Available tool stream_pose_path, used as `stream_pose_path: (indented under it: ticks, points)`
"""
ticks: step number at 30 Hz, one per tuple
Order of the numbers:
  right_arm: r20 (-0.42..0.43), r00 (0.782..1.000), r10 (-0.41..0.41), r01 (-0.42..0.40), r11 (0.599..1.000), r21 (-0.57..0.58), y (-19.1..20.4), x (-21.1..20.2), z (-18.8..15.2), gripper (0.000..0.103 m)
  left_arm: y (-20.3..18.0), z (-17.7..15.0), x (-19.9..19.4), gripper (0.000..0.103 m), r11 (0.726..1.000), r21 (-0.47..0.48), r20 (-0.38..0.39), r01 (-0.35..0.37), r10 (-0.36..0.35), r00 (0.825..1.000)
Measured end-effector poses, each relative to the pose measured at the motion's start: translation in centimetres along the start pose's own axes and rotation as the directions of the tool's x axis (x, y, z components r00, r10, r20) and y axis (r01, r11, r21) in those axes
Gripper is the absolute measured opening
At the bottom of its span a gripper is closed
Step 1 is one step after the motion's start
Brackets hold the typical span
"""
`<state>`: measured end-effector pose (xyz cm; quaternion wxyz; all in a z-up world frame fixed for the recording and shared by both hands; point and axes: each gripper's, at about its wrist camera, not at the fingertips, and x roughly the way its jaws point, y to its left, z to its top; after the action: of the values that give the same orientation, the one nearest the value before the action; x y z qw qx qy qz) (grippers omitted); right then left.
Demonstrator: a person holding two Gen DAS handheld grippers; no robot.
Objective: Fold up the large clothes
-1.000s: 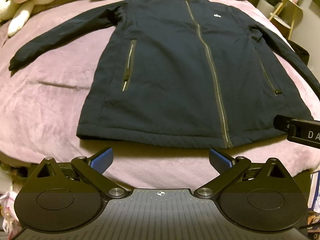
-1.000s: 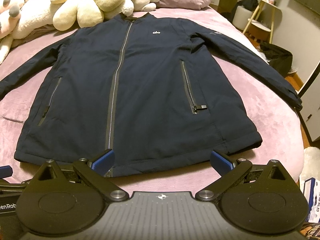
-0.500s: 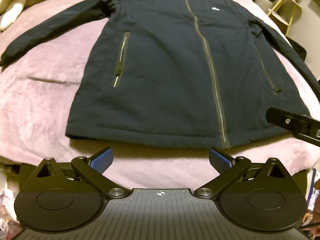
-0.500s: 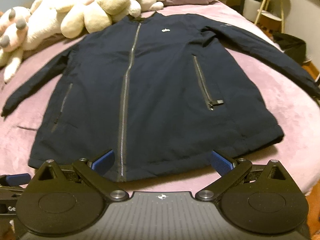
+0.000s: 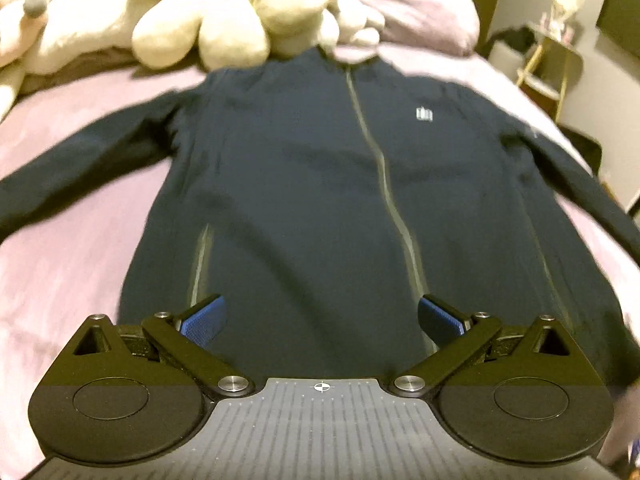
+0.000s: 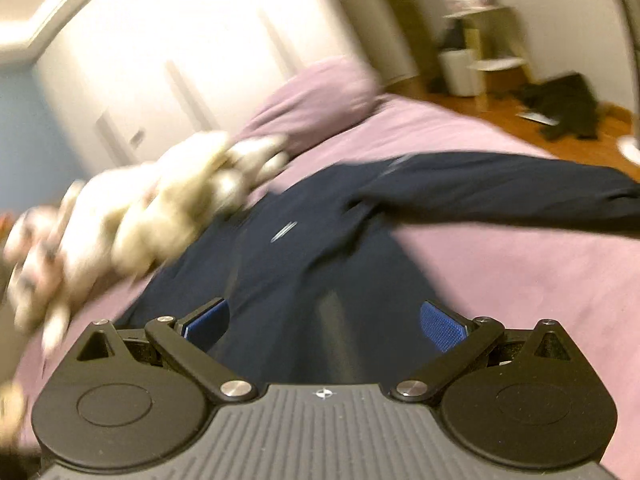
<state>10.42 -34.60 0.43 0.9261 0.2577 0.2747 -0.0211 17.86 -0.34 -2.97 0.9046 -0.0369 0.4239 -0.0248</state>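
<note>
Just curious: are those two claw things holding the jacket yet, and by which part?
Nothing is held. Both the left gripper and right gripper have open jaws above the jacket.

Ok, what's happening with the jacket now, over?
Both grippers open, left gripper, right gripper, holding nothing. Jacket flat on bed, unfolded. Stuffed toys by the collar.

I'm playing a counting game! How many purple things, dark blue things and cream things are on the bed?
Purple: 2, the bed cover and the pillow.
Dark blue: 1, the zip-up jacket.
Cream: the plush toys lie in a blurry heap, at least 1; I cannot tell how many.
Total: at least 4.
</note>
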Motion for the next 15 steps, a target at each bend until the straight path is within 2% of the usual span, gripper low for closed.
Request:
stream_pose_path:
  ticks: [2,4,6,8,9,10,11,12,13,15]
  points:
    - [0.048,0.998,-0.030,0.024,0.994,0.106,-4.1,1.6,2.4,0.102,-0.2,1.2,1.9,0.103,0.999,-0.016,0.023,-0.034,0.035,0.999]
    - [0.074,0.990,-0.120,0.098,0.963,0.252,-8.5,3.2,3.6,0.102,-0.3,2.0,3.9,0.103,0.998,-0.029,0.033,-0.051,0.052,0.998]
    - [0.079,0.984,-0.158,0.106,0.885,0.452,-13.7,4.7,4.1,0.101,0.1,2.0,5.4,0.103,0.997,-0.053,0.035,-0.054,0.056,0.998]
    - [0.070,0.980,-0.187,0.101,0.767,0.634,-18.1,5.7,3.7,0.100,0.6,1.9,6.6,0.103,0.995,-0.079,0.015,-0.061,0.063,0.998]
    - [0.075,0.978,-0.193,0.088,0.716,0.692,-19.9,6.2,3.4,0.099,0.8,1.9,7.3,0.103,0.993,-0.093,-0.009,-0.068,0.068,0.998]
    - [0.076,0.976,-0.204,0.084,0.675,0.733,-21.3,6.7,3.0,0.094,0.9,1.7,8.1,0.103,0.992,-0.102,-0.036,-0.074,0.070,0.997]
    - [0.079,0.975,-0.208,0.076,0.646,0.760,-22.4,7.2,2.7,0.094,1.1,1.6,8.7,0.103,0.991,-0.107,-0.059,-0.079,0.073,0.996]
    - [0.097,0.974,-0.203,0.053,0.627,0.777,-23.2,7.6,2.7,0.094,1.3,1.3,9.1,0.103,0.991,-0.104,-0.065,-0.078,0.072,0.995]
    - [0.107,0.973,-0.204,0.047,0.631,0.774,-23.5,8.1,2.9,0.092,1.3,1.0,9.1,0.103,0.993,-0.092,-0.056,-0.078,0.073,0.996]
    - [0.120,0.962,-0.243,0.075,0.663,0.745,-23.7,8.7,3.9,0.064,1.2,0.9,9.2,0.103,0.996,-0.056,-0.038,-0.075,0.073,0.997]
